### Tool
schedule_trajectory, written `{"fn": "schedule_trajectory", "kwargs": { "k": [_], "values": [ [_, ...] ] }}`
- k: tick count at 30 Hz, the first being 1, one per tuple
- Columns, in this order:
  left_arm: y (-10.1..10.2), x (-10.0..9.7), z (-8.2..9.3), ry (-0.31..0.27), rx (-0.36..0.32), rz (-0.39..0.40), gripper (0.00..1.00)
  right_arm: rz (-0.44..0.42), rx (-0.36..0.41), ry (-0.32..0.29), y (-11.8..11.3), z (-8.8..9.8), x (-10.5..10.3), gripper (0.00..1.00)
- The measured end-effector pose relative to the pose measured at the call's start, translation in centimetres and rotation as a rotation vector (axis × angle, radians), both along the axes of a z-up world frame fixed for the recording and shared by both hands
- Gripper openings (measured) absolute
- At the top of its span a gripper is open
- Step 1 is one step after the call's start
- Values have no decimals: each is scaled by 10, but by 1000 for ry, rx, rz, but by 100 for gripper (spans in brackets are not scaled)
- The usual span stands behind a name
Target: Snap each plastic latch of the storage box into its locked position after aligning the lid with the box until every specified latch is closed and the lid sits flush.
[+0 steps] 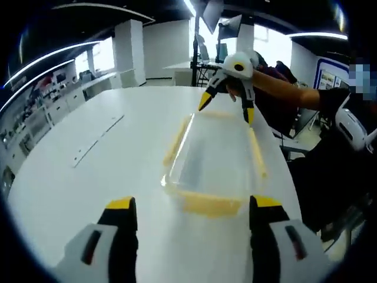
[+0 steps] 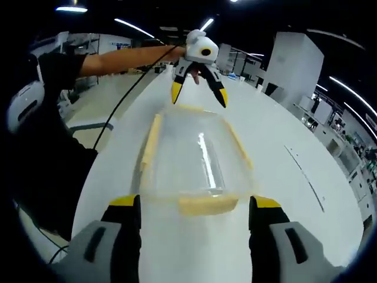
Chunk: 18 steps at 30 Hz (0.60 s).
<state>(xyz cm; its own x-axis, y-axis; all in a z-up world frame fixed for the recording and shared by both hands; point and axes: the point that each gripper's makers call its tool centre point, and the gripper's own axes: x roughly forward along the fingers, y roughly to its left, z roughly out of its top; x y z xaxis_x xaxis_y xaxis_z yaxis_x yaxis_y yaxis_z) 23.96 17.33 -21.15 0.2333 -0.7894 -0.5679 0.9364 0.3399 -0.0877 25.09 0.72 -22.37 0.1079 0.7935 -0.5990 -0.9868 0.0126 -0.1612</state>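
A clear storage box [image 1: 215, 156] with a transparent lid and yellow latches lies on the white table [image 1: 76, 188]. My left gripper [image 1: 193, 206] is open, its yellow-tipped jaws just short of the box's near end latch [image 1: 209, 203]. At the far end my right gripper [image 1: 227, 109] hovers open over the rim. In the right gripper view the same box [image 2: 191, 156] lies lengthwise, with my right gripper [image 2: 194, 203] open at its near end latch [image 2: 206, 204]. The left gripper [image 2: 199, 97] stands open above the far end. Long side latches [image 2: 152, 138] run along both edges.
A person's arm [image 1: 283, 88] reaches in from the right, with the body [image 2: 41, 159] beside the table edge. The table [image 2: 294, 194] stretches wide to one side and has a slot [image 1: 97, 141] in its top. Cabinets [image 1: 53, 106] and a white column [image 2: 291, 65] stand beyond.
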Motion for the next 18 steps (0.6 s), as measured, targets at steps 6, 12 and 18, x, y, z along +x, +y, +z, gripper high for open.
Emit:
{"fn": "schedule_trajectory", "kwargs": {
  "k": [6,12,18],
  "values": [
    [-15,4,4,107,-122,71,78,-53,69,-37,7,0,2,81],
    [-25,11,-3,190,-163,134,77,-116,120,-88,13,-1,-6,82],
    [-31,10,-13,252,-156,153,76,-150,131,-151,16,-7,-15,82]
  ]
}}
